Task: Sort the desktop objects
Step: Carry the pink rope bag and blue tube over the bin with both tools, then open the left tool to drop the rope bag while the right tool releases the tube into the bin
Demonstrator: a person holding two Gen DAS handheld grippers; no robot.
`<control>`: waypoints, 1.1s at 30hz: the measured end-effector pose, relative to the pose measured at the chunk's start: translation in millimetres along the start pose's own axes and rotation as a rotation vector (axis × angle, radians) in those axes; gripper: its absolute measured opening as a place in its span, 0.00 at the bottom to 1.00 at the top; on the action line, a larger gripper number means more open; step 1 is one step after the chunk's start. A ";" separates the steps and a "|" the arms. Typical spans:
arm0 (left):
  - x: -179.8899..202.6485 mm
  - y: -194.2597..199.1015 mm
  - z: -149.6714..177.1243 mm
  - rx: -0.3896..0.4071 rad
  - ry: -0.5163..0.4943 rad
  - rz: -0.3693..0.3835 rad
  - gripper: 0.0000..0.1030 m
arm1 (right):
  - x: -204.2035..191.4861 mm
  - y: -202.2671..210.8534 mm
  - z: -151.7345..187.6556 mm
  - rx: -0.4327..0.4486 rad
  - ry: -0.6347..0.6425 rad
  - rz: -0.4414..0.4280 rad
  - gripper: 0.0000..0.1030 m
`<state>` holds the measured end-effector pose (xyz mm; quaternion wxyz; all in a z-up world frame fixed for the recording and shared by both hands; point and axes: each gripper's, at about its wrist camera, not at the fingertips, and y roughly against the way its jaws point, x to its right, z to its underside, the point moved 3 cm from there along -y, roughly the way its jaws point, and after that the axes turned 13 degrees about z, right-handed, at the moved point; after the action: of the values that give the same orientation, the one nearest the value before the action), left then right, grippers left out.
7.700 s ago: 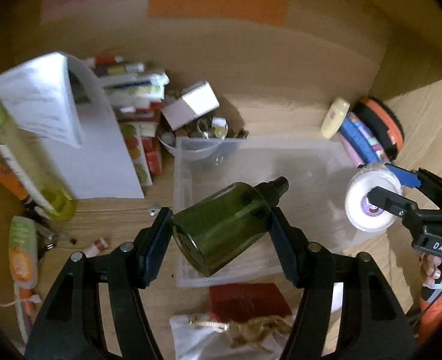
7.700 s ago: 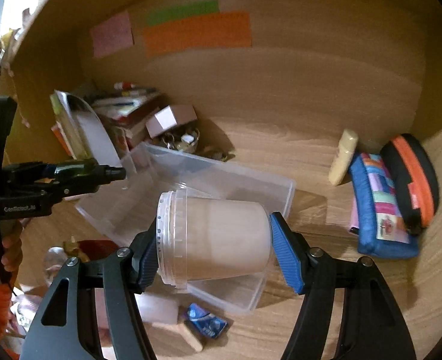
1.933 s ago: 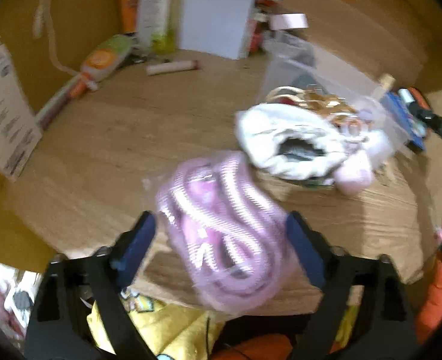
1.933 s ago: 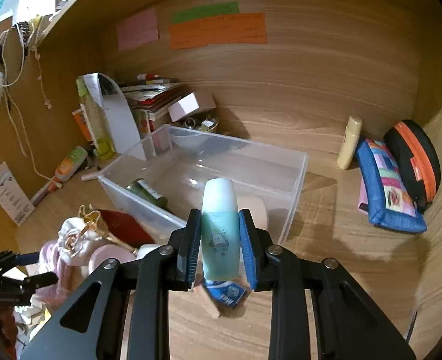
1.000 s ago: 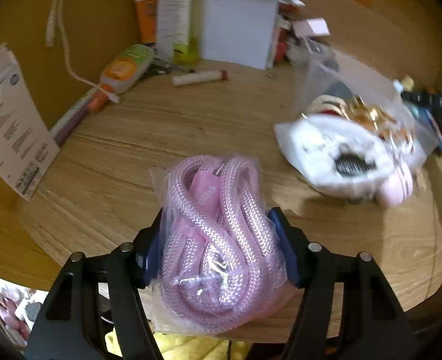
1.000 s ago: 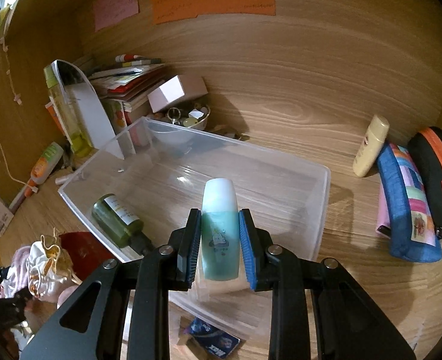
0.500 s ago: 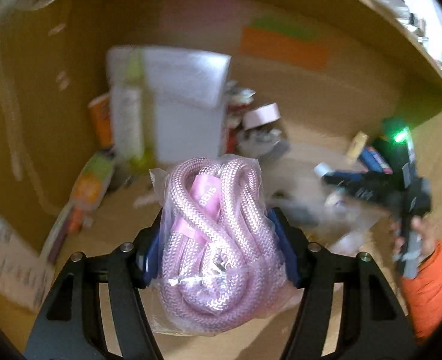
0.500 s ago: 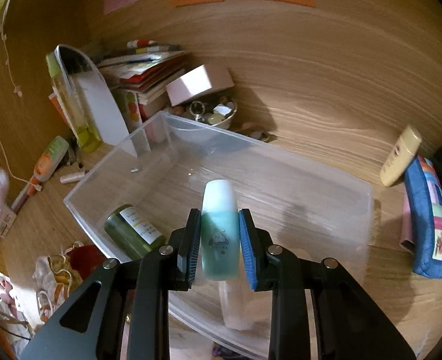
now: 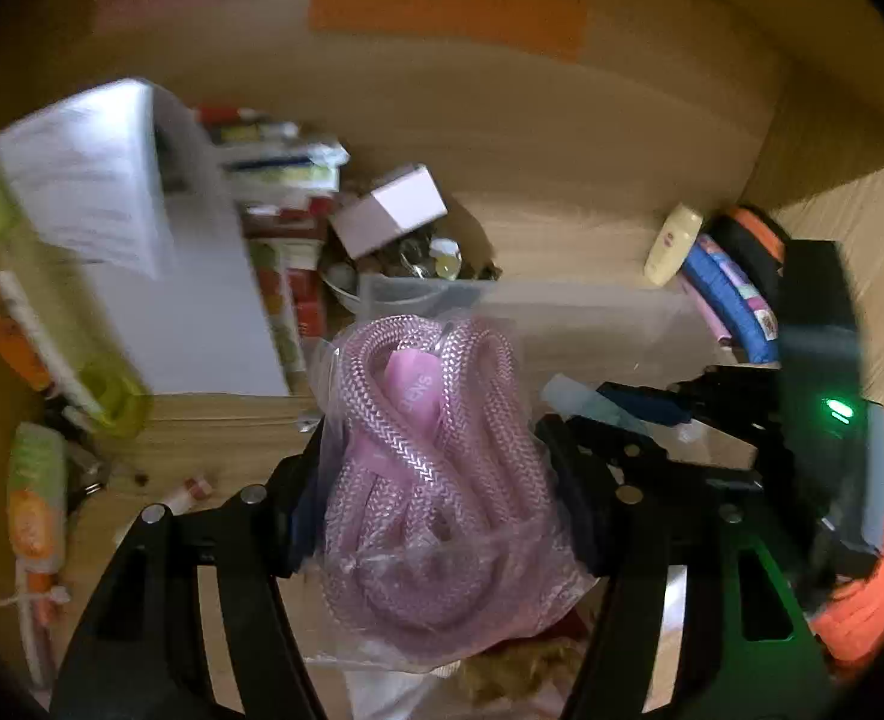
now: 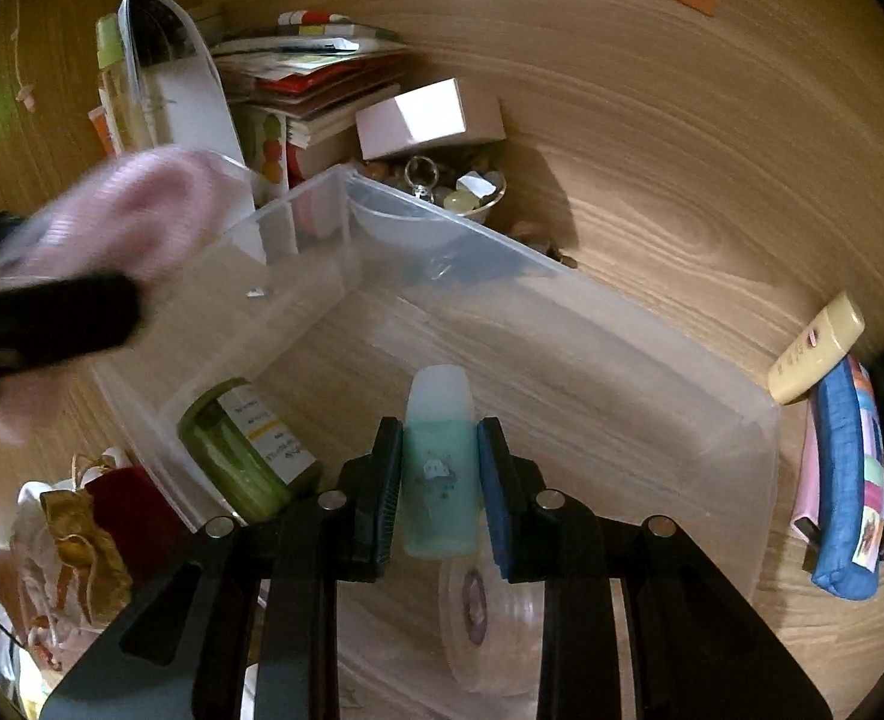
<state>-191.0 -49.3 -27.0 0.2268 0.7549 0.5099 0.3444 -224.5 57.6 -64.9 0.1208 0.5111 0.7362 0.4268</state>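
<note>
My left gripper is shut on a clear bag of coiled pink rope, held in the air in front of the clear plastic bin. My right gripper is shut on a small teal bottle with a white cap, above the near part of the bin. Inside the bin lie a green bottle and a clear round jar. The pink bundle shows blurred at the left of the right wrist view, by the bin's left corner. The right gripper with the teal bottle appears in the left wrist view.
At the back stand a white file holder, stacked books, a pink-white box and a bowl of trinkets. A yellow tube and pencil cases lie right. A red pouch and gold ribbon lie left of the bin.
The left gripper lifted the pink rope bag off the desk front and swung it toward the bin. The right gripper moved the teal bottle forward and lower over the bin.
</note>
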 end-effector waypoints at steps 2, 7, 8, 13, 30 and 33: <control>-1.0 -14.7 -3.8 -0.027 -0.008 -0.001 0.62 | 0.3 -0.2 -0.4 0.000 0.004 -0.008 0.22; 1.0 -31.7 -10.7 -0.036 -0.037 -0.016 0.62 | 0.5 -3.5 -2.5 0.000 0.012 -0.016 0.22; 1.2 -34.8 -11.9 -0.042 -0.033 -0.003 0.62 | 0.6 -4.5 -2.9 -0.001 0.012 -0.018 0.22; -4.3 -54.3 -11.6 -0.068 -0.043 -0.014 0.63 | 2.0 -9.2 -3.6 -0.003 0.008 -0.023 0.22; 25.1 -29.9 -9.6 0.000 -0.152 -0.036 0.63 | 15.5 21.6 2.4 0.060 -0.043 -0.015 0.52; 35.3 -17.8 -9.3 0.031 -0.176 -0.047 0.67 | 19.7 37.4 4.9 0.092 -0.062 -0.007 0.59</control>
<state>-200.4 -9.9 -23.0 0.2671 0.7733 0.5110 0.2636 -206.1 81.2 -34.6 0.1215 0.5265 0.7528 0.3760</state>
